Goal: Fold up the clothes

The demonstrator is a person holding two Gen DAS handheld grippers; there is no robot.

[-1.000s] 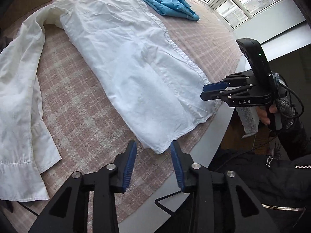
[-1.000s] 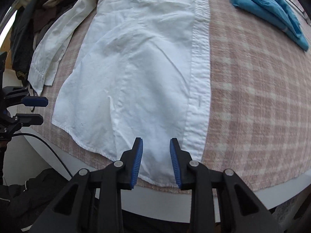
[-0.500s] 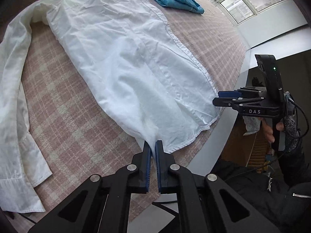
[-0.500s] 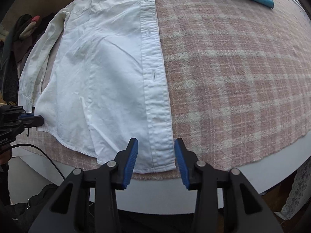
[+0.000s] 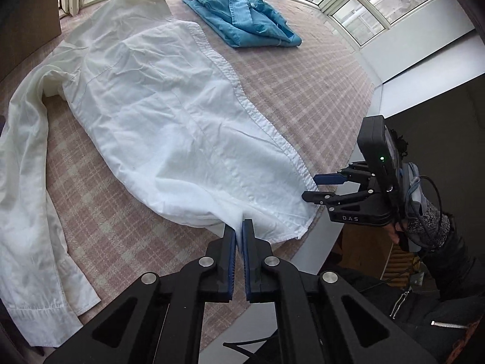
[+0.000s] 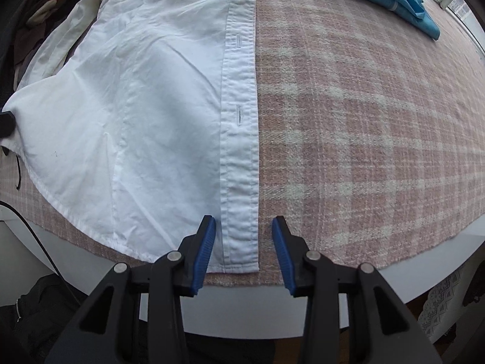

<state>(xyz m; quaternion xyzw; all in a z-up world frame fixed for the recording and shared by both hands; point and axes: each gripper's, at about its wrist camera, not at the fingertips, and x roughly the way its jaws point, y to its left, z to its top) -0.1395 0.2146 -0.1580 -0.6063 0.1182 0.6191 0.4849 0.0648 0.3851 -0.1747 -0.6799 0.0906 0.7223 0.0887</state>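
White cotton button-up shirt (image 5: 169,127) lies flat on the pink plaid desk (image 6: 348,121). Left tool (image 5: 238,236) is clamped on its hem; right tool (image 6: 244,236), fingers apart, straddles the placket corner.

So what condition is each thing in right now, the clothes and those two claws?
White cotton button-up shirt: spread flat, unfolded, hem pinched.
Blue folded garment: already folded, lying apart.
Left claw: shut on the shirt hem.
Right claw: open, straddling the button placket's bottom end.
Pink checked tablecloth: lying flat under everything.
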